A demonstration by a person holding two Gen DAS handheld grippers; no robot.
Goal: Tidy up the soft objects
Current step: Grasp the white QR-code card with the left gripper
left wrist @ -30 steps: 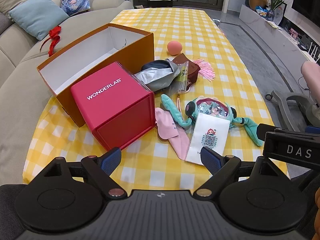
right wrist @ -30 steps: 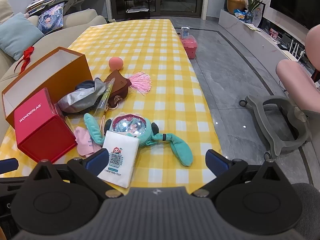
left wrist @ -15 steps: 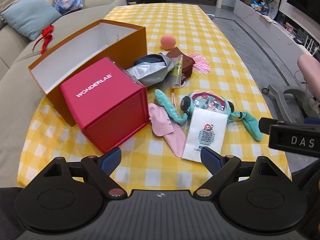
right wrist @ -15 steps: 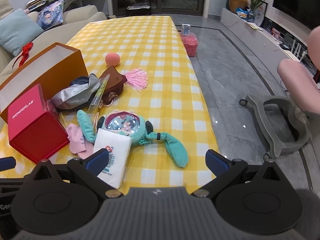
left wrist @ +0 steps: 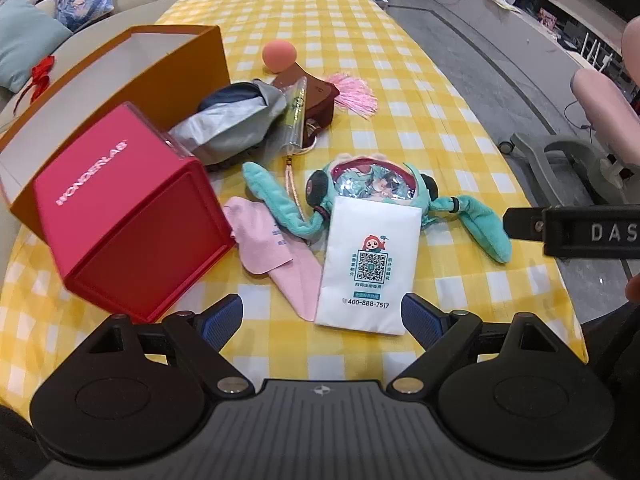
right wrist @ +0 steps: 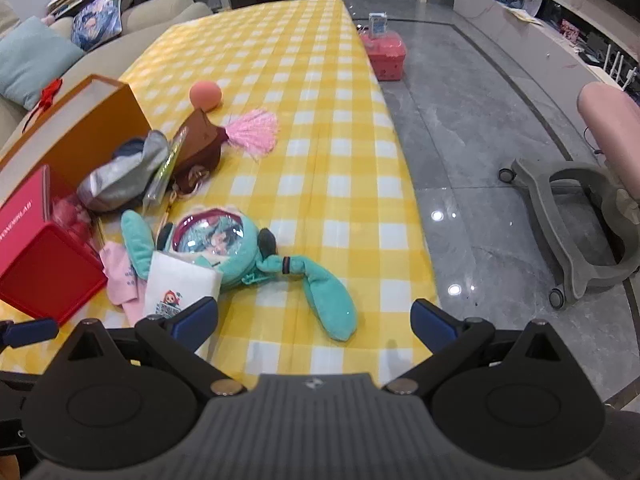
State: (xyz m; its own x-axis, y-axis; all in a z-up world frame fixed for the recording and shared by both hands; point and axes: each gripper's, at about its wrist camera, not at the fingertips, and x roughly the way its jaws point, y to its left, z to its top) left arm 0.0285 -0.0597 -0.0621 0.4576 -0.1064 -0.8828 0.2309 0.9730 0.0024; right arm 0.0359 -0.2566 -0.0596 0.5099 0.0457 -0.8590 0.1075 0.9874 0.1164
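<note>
While both grippers hang over the near edge of the yellow-checked surface (left wrist: 400, 92), the left gripper (left wrist: 322, 318) and right gripper (right wrist: 314, 320) have fingers spread wide, gripping nothing. White packet (left wrist: 370, 268) (QR code on front) lies just ahead of the left one, overlapping a teal plush toy (left wrist: 360, 184) and touching a pink cloth (left wrist: 272, 240). Red box (left wrist: 128, 208) sits left of that, w/ an open orange box (left wrist: 120, 76) behind. Grey pouch (left wrist: 236, 120), brown pouch (right wrist: 204, 140), pink tassel (right wrist: 254, 132) and peach ball (right wrist: 205, 95) lie farther back.

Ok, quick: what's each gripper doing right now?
Left gripper: open, holding nothing.
Right gripper: open, holding nothing.
</note>
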